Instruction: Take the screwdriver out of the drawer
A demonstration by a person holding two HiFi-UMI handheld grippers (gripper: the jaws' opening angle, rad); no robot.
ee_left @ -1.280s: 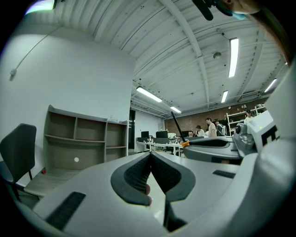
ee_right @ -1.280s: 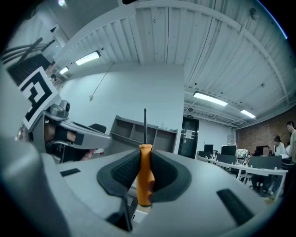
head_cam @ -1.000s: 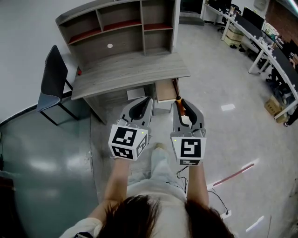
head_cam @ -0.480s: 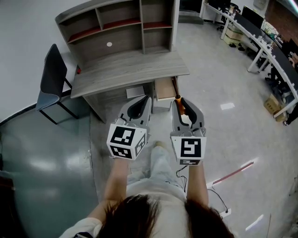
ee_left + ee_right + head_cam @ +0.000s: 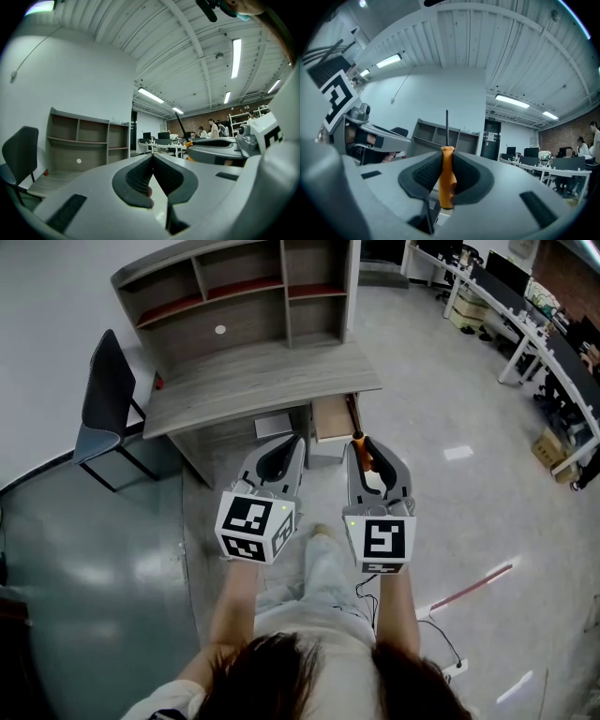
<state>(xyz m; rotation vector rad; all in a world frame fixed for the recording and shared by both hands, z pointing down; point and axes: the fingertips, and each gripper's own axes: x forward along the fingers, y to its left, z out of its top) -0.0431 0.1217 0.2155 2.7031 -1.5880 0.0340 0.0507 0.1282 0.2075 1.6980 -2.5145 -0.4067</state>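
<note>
My right gripper (image 5: 360, 448) (image 5: 447, 164) is shut on the screwdriver (image 5: 447, 180), whose orange handle stands upright between the pads with the dark shaft pointing up. From the head view its orange handle (image 5: 362, 452) shows at the jaw tips, raised in front of the open drawer (image 5: 332, 420) under the grey desk (image 5: 253, 381). My left gripper (image 5: 289, 448) (image 5: 152, 161) hangs beside the right one at the same height, shut with nothing between its pads.
A grey shelf unit (image 5: 244, 287) stands on the back of the desk. A dark chair (image 5: 105, 399) sits to the desk's left. White office desks with monitors (image 5: 511, 296) line the far right. A cable (image 5: 441, 643) lies on the floor at my right.
Both grippers drifted very slightly toward me a second ago; since half a second ago nothing has visibly moved. The right gripper keeps its hold on the screwdriver.
</note>
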